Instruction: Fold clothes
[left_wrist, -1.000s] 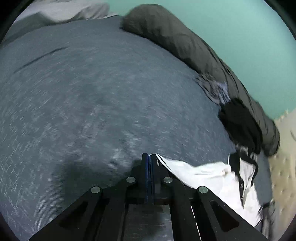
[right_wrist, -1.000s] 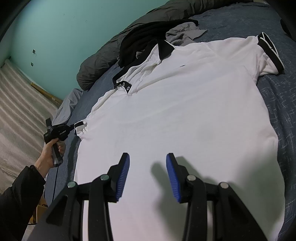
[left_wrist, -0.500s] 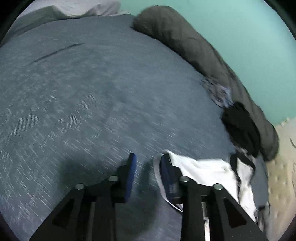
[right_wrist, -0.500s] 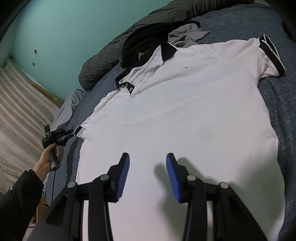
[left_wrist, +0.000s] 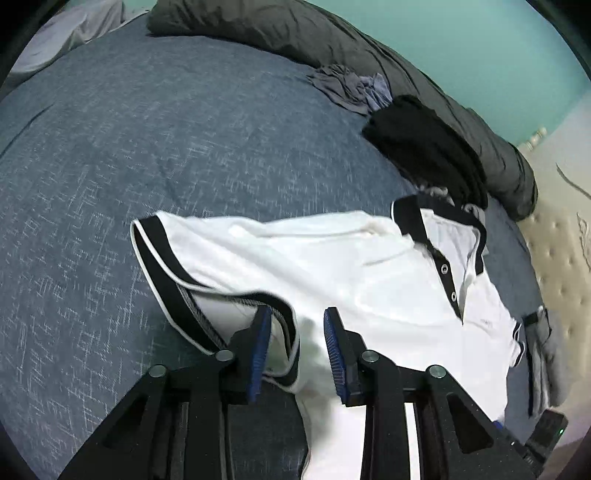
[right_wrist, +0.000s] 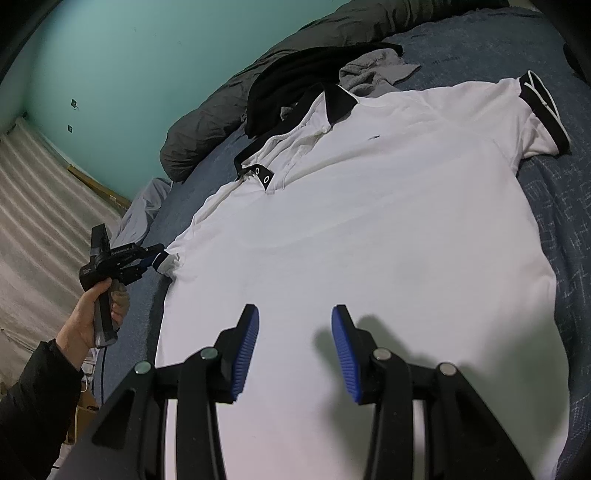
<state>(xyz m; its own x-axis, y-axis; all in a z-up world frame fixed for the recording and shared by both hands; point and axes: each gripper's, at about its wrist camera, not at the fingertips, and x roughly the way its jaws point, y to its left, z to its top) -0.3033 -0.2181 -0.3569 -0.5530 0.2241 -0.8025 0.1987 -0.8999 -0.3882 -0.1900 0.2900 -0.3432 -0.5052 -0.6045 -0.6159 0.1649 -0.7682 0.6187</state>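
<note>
A white polo shirt (right_wrist: 369, 229) with black collar and cuffs lies face up, spread flat on the blue-grey bed (right_wrist: 554, 206). My right gripper (right_wrist: 295, 332) hovers open over the shirt's lower body, nothing between its fingers. My left gripper (left_wrist: 297, 328) is open at the shirt's (left_wrist: 332, 266) sleeve. The black cuff (left_wrist: 162, 266) curls up, and its near end lies loosely between the blue pads (left_wrist: 263, 332). In the right wrist view a hand (right_wrist: 88, 314) holds the left gripper (right_wrist: 147, 254) at the sleeve's tip (right_wrist: 164, 260).
A rolled dark grey duvet (left_wrist: 369, 48) runs along the teal wall. A black garment (left_wrist: 424, 147) and a crumpled grey one (left_wrist: 351, 88) lie just beyond the collar. A cream padded surface (left_wrist: 554, 240) borders the bed. Bare bedspread (left_wrist: 147, 129) stretches beyond the sleeve.
The left gripper, shut on the sleeve a second ago, has opened and swung round to face the shirt. The cuff now lies between its fingers. The right gripper has barely moved.
</note>
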